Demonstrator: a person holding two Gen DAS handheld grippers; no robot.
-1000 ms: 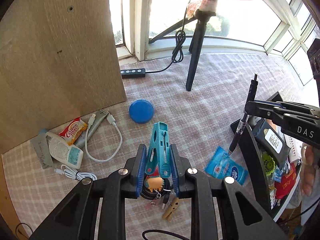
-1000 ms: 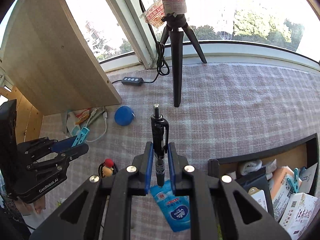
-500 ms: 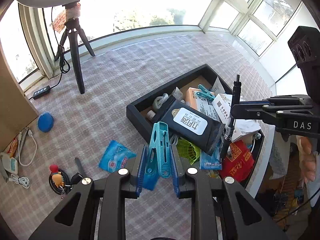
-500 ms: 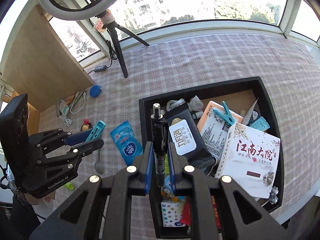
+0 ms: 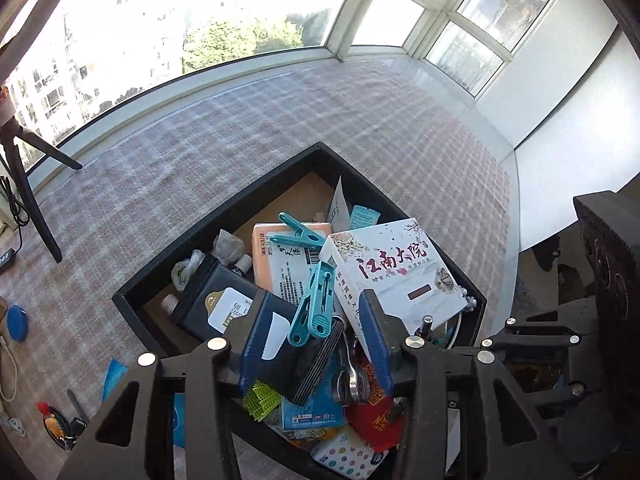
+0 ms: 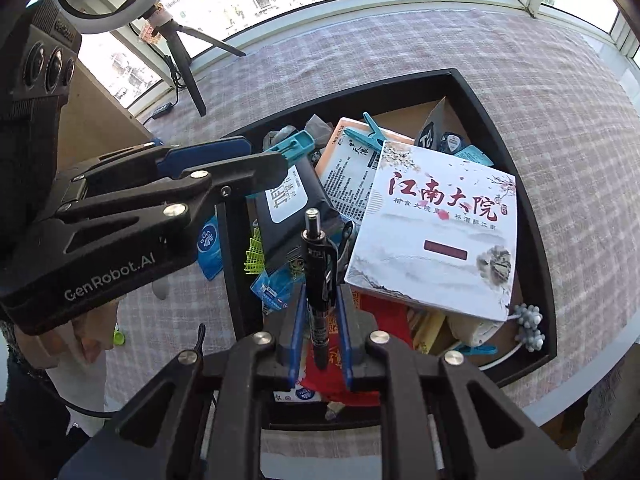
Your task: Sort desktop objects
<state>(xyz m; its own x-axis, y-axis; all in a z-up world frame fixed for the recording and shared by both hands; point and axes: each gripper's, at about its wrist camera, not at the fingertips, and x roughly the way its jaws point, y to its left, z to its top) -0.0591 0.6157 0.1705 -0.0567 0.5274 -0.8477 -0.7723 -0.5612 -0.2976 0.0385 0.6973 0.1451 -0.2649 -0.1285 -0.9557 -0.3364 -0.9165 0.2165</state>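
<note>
A black tray point(image 5: 216, 224) point(image 6: 532, 216) holds several sorted items: a white book point(image 5: 396, 276) point(image 6: 436, 220), a black wipes pack point(image 5: 224, 304) point(image 6: 288, 204), an orange packet point(image 5: 280, 260) and a teal clip point(image 5: 298, 234). My left gripper point(image 5: 314, 336) hangs over the tray with its jaws spread wide; a teal clothes peg point(image 5: 316, 304) lies loose between them, its tip also showing in the right wrist view point(image 6: 294, 146). My right gripper point(image 6: 320, 320) is shut on a black pen point(image 6: 318, 264), upright above the tray's near side.
A checked cloth point(image 5: 200, 152) covers the table. Left of the tray lie a blue wipes packet point(image 6: 210, 244), a blue disc point(image 5: 18, 318) and a small toy point(image 5: 52, 420). A tripod point(image 6: 188, 64) stands at the back, beside a wooden board point(image 6: 100, 120).
Both grippers have moved further over the tray. The left jaws have opened and let go of the teal peg. The right gripper still holds the pen.
</note>
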